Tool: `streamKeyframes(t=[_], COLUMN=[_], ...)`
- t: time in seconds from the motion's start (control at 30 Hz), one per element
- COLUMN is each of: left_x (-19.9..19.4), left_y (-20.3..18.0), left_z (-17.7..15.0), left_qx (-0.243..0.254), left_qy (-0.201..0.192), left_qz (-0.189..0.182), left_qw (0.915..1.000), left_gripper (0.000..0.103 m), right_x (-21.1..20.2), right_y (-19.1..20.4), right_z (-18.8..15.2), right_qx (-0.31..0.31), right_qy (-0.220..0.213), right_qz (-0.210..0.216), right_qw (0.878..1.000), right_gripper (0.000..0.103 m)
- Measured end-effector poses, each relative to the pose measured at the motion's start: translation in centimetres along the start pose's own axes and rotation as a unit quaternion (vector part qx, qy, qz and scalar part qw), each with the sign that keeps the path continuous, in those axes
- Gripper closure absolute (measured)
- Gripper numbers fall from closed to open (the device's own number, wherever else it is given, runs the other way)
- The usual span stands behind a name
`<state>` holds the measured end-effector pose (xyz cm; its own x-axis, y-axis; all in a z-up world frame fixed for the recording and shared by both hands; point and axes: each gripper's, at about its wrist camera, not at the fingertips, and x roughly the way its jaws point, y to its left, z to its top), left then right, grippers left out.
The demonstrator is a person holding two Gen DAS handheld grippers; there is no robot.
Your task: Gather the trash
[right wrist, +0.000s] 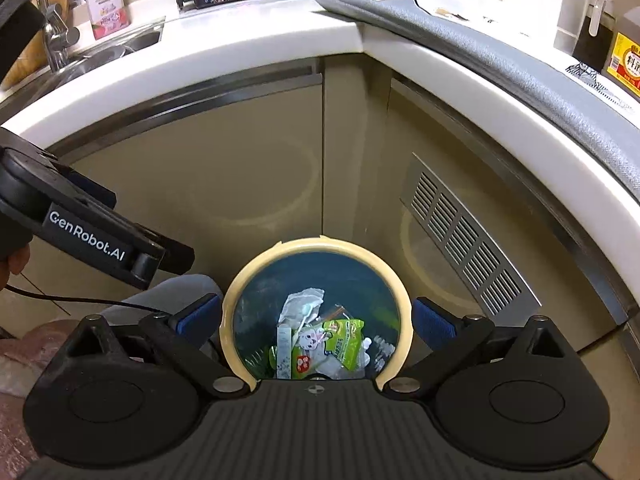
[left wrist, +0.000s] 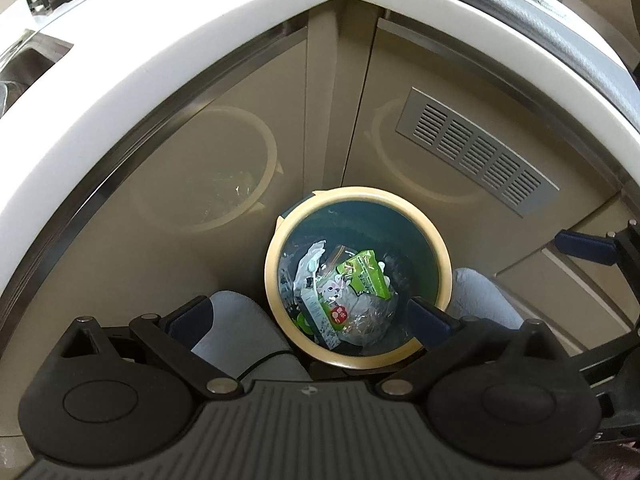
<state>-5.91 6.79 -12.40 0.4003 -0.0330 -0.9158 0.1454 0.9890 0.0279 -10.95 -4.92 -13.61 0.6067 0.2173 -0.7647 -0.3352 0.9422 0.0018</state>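
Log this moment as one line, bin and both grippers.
bin: floor, cabinet corner, holds wrappers | left gripper: open, empty | right gripper: open, empty, over bin

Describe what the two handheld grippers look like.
Both are black plastic with ribbed top plates, rounded pivot housings and linkage arms. The left gripper and right gripper have blue-padded fingers. White "GenRobot.AI" lettering marks the left one's side, with a thin black cable trailing.

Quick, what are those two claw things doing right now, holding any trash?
Left gripper: fingers open, holding nothing, above the bin.
Right gripper: fingers wide open, holding nothing, above the same bin.
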Motion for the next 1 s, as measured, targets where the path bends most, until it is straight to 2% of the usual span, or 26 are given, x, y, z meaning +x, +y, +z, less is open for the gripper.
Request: streamKeyframes(t=[0.57,0.83,1.0], left_x=[1.6,3.9,4.5], left_y=[-1.0,-0.3,-0.5], left_z=[-0.3,-0.3,-0.2], left_qx=[0.027,0.005,0.0], left_qy=[0.035,0.09,0.099], left_qz=[0.02,-0.013,-0.016], left_qw=[0.9988,0.9959,0.9949], left_gripper=[0.0,0.0,0.0], right_x=[0.9,1.7,2.2], right_y=[-0.3,-0.7,-1.0], right_z=[-0.2,-0.4,-0.3], right_qx=[0.005,0.017,0.022], right_qy=[0.016,0.031,0.037], right_qz=[0.004,0.003,0.004], right_qw=[1.0,0.999,0.999], right_gripper=[0.001,0.001,0.001])
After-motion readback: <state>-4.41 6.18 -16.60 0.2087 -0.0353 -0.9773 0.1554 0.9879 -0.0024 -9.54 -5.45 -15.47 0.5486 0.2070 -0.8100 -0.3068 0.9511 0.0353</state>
